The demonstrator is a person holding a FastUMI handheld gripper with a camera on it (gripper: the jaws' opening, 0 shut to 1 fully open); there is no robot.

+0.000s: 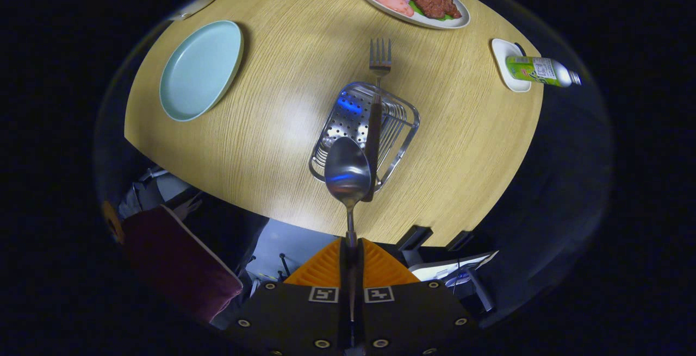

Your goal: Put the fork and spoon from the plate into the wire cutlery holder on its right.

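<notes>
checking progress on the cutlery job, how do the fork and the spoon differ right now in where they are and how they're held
The spoon is clamped by its handle in the gripper, jaws closed on it, bowl forward above the wire cutlery holder. The fork is free of the gripper and already stands in the holder, tines sticking out past its far rim. The spoon's handle is bare metal; the fork's handle looks dark. Both have metal heads and line up roughly along the gripper's axis.

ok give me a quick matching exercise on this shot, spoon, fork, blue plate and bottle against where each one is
Things:
1. spoon
2. fork
3. blue plate
4. bottle

Places:
A. lying on a small white dish
B. bare on the table, off to one side of the cutlery holder
C. clamped by its handle in the shut gripper
D. standing in the cutlery holder, prongs up

Pairs: 1-C, 2-D, 3-B, 4-A
</notes>
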